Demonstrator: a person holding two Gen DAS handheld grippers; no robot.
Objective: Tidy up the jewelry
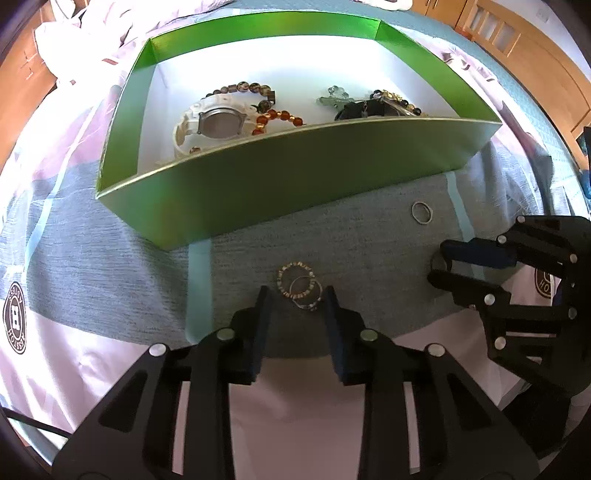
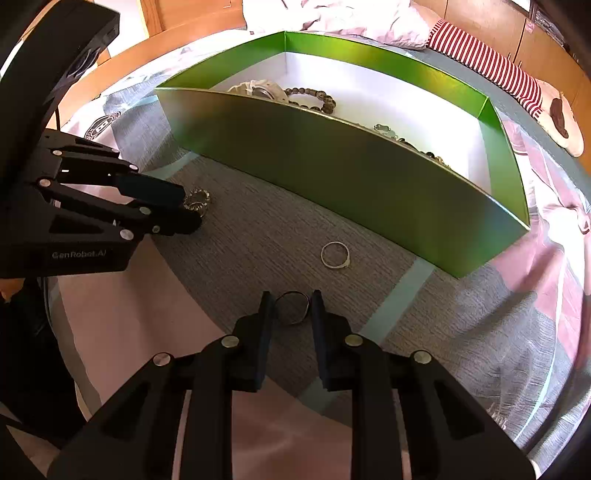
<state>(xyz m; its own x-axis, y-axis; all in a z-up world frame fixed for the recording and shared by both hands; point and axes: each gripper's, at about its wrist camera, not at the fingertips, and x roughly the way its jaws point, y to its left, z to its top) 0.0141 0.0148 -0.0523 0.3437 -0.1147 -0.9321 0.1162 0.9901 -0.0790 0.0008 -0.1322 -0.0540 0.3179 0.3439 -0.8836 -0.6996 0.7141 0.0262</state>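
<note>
Four rings (image 2: 334, 254) outside box (image 1: 280, 192) | left hand-held gripper (image 1: 297, 295) agape | right hand-held gripper (image 2: 292, 306) agape

From your right wrist view, the green box's (image 2: 332, 162) near wall hides most of the white watch (image 2: 258, 88) and the beaded bracelets (image 2: 314, 99) (only their tops clear the rim). You can't tell whether the dark ring (image 2: 293, 307) touches either fingertip. In your left wrist view, the black tangle (image 1: 369, 109) of jewelry is too jumbled to tell apart.

A home bedroom: patterned bedsheet (image 1: 110, 229), rumpled duvet (image 2: 351, 18), wooden wardrobe doors (image 1: 517, 40) behind.
</note>
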